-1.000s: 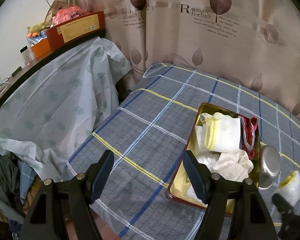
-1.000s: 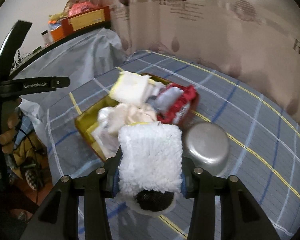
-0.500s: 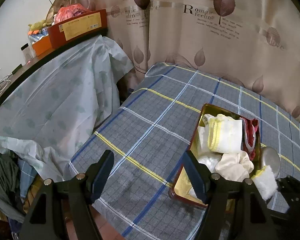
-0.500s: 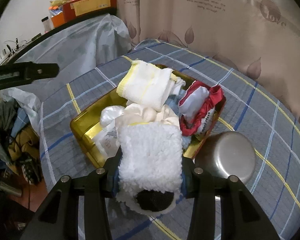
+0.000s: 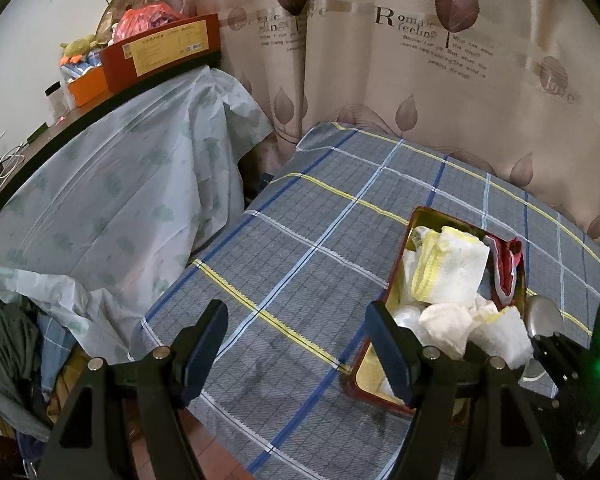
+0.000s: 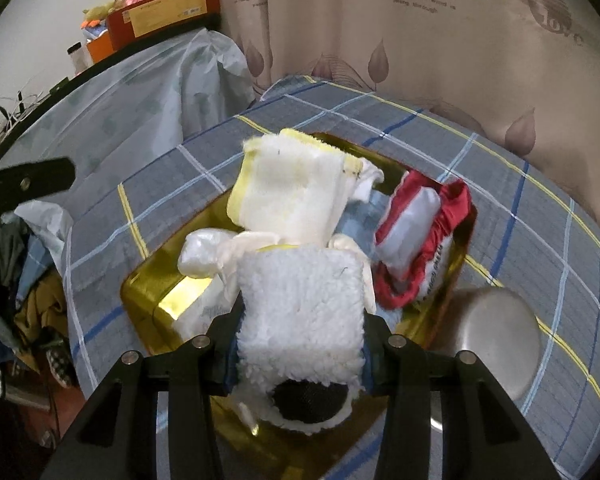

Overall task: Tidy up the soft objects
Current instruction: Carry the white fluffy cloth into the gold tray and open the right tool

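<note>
A gold tin tray (image 6: 148,292) sits on the plaid table and holds a folded white cloth with yellow trim (image 6: 296,196), a white plastic bag (image 6: 204,252) and a red-and-white pouch (image 6: 424,236). My right gripper (image 6: 300,344) is shut on a fluffy white cloth (image 6: 304,312) and holds it over the tray's near end. In the left wrist view the tray (image 5: 416,220) lies at the right, with the fluffy cloth (image 5: 500,336) over its near right corner. My left gripper (image 5: 300,344) is open and empty above the tablecloth, left of the tray.
An upturned steel bowl (image 6: 496,340) sits right beside the tray. A plastic-covered counter (image 5: 100,184) with boxes (image 5: 160,48) stands to the left. A leaf-print curtain (image 5: 440,80) hangs behind the table. Clothes lie piled on the floor (image 5: 8,352) at lower left.
My right gripper has carried the fluffy cloth forward, from beside the bowl to over the tray's near end. My left gripper has stayed open and drawn back slightly.
</note>
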Available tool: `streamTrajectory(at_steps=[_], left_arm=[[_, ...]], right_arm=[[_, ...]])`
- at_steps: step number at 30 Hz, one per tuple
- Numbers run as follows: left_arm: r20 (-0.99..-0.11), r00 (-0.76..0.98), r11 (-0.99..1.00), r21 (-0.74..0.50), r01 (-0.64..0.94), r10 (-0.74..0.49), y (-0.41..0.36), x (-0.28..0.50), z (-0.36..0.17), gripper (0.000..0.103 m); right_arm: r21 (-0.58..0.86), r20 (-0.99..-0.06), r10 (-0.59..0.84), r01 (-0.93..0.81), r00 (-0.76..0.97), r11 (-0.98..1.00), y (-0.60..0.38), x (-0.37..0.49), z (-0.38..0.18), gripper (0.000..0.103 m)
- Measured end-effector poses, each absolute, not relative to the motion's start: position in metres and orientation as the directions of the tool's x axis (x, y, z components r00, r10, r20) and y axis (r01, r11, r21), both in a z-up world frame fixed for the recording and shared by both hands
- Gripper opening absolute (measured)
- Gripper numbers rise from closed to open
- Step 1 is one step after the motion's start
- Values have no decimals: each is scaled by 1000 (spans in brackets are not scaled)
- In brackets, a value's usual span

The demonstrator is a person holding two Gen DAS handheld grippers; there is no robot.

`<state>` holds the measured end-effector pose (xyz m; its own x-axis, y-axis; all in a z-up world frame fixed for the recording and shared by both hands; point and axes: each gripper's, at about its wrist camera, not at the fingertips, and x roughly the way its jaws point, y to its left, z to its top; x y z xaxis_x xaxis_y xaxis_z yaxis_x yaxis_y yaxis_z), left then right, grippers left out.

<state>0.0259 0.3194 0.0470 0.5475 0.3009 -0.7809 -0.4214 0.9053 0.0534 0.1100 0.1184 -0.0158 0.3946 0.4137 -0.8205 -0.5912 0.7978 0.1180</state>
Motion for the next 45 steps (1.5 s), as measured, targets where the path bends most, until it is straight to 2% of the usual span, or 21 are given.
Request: streamTrajectory(at_steps=[13, 22, 27, 32, 40, 45], left_arm=[[-786, 542, 904, 50, -425, 299, 322, 25, 45, 73], [-788, 539, 908, 60, -415, 299, 318, 26, 42, 73], [-789, 540, 909, 55, -413, 292, 317, 26, 43, 73], [-795, 539, 915, 50, -401, 279, 315, 26, 44, 73], [-785, 557, 921, 45, -388, 273, 309, 23, 51, 73], [-783, 559, 923, 52, -381, 274, 304, 23, 52, 73]], right_arm=[[128, -819, 425, -599, 386, 790, 148, 121, -23, 41], [154, -808, 442, -584, 390, 797, 144, 123, -18, 47], [166, -795, 449, -565, 408, 808, 137, 115, -14, 59], [157, -788, 443, -556, 428, 816, 134, 106, -8, 77], [152, -762, 447, -542, 468, 827, 123, 95, 8, 87], [173, -727, 447, -491, 521, 854, 108, 86, 23, 90]])
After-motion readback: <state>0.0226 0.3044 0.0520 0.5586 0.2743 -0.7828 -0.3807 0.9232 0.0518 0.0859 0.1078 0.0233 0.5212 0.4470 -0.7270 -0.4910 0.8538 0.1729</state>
